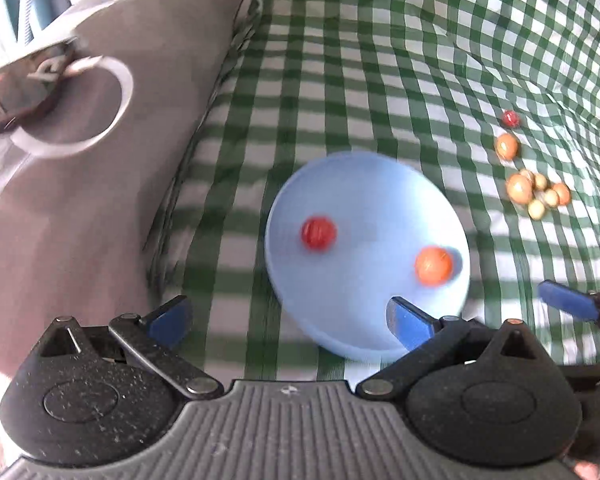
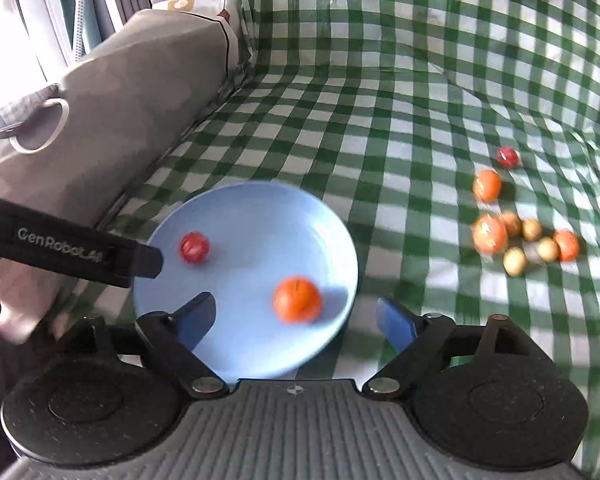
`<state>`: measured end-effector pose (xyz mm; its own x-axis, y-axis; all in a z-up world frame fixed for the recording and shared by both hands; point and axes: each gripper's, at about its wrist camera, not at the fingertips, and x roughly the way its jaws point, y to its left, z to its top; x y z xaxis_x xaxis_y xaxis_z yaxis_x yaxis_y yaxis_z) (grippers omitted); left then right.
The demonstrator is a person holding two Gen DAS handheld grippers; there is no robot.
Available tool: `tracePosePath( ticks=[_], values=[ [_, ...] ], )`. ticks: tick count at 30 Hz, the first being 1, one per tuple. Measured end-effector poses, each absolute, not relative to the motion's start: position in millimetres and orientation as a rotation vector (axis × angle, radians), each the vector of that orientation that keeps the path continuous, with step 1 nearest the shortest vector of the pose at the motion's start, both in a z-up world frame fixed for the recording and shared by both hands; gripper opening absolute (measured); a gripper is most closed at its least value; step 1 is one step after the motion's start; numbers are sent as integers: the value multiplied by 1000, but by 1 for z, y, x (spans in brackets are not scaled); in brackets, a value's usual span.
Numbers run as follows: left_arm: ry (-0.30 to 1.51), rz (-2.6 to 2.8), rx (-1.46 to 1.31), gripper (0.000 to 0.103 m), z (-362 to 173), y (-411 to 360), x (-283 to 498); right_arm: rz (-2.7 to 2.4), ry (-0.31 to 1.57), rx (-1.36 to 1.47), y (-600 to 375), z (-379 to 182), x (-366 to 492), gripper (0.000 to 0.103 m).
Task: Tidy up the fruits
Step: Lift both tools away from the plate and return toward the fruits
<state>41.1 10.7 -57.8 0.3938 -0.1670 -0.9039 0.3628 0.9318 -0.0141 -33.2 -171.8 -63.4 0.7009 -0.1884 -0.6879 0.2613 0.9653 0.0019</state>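
With both your left gripper point(image 1: 288, 320) and right gripper point(image 2: 296, 320) spread empty over the blue plate point(image 2: 260, 216), take the loose fruits point(image 2: 516, 240) near the checked cloth's point(image 2: 380, 80) right edge gently across their middles, since they look light, round and prone to roll.

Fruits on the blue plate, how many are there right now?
2. A small red fruit sits on the plate's left part, and a larger orange fruit lies apart from it near the right rim. Nothing appears hidden there.
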Motion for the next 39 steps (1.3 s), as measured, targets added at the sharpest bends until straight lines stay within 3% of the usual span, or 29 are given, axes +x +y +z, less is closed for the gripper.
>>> tracePosePath(
  ticks=[9, 27, 39],
  values=[
    [1048, -326, 244, 103, -35, 26, -12, -328, 638, 94, -136, -38, -95, 100],
    [931, -290, 250, 103, 0, 34, -39, -324, 569, 135, -122, -23, -119, 100],
    [946, -306, 297, 103, -1, 21, -47, -323, 528, 165, -128, -23, -133, 100]
  ],
)
